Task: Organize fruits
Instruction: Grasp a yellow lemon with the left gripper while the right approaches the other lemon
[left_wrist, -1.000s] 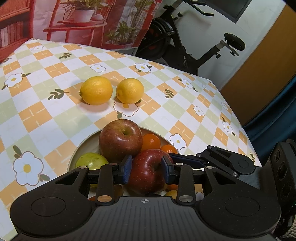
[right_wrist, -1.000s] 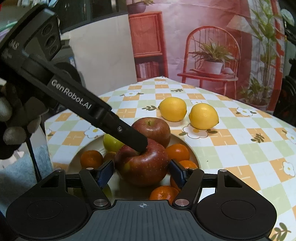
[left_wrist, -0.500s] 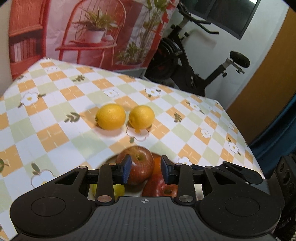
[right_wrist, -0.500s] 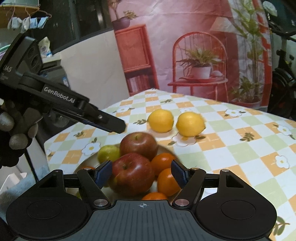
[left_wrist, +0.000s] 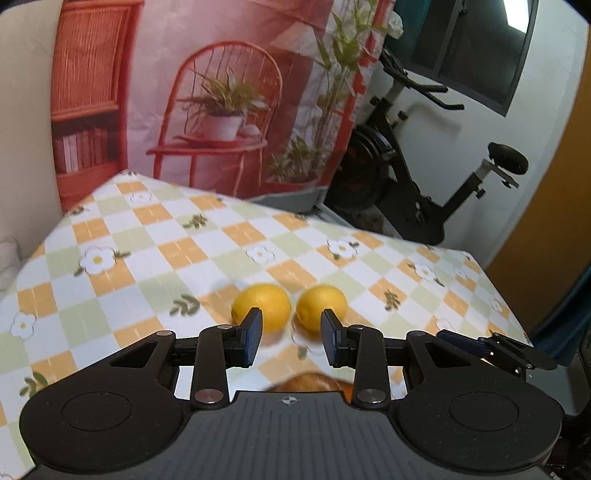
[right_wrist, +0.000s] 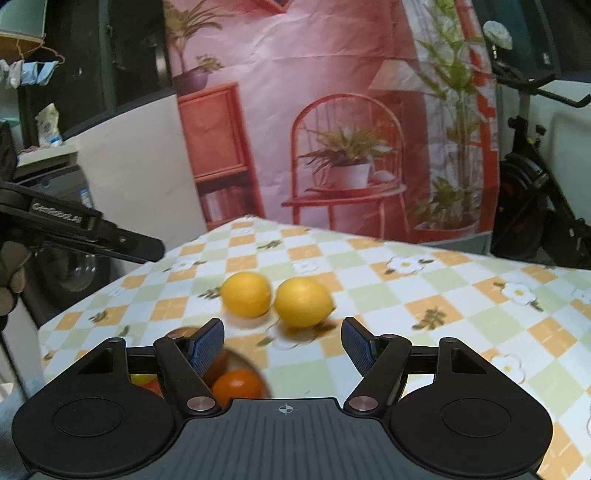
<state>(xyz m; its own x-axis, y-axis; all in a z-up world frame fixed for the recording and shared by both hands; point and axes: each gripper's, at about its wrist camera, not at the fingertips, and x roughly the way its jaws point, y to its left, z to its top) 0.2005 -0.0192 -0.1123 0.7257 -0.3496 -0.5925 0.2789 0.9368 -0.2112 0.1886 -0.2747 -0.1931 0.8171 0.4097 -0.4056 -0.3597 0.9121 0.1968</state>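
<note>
Two yellow lemons lie side by side on the checked tablecloth: the left lemon (left_wrist: 263, 305) (right_wrist: 245, 293) and the right lemon (left_wrist: 322, 305) (right_wrist: 303, 302). My left gripper (left_wrist: 291, 341) is open and empty, raised above the table just short of the lemons. My right gripper (right_wrist: 283, 345) is open wide and empty. The fruit bowl (right_wrist: 255, 363) sits below it at the lower left, mostly hidden, with an orange (right_wrist: 236, 384) showing. In the left wrist view only the top of an apple (left_wrist: 310, 382) shows at the gripper body.
The checked floral tablecloth (left_wrist: 166, 266) covers the table, whose far edge runs under a red printed backdrop (left_wrist: 221, 92). An exercise bike (left_wrist: 424, 177) stands beyond the far right corner. The left gripper's arm (right_wrist: 74, 229) reaches in from the left in the right wrist view.
Both grippers have risen and tilted up away from the bowl. The left gripper has let go of the red apple, which stays in the bowl, and its jaws have opened wider.
</note>
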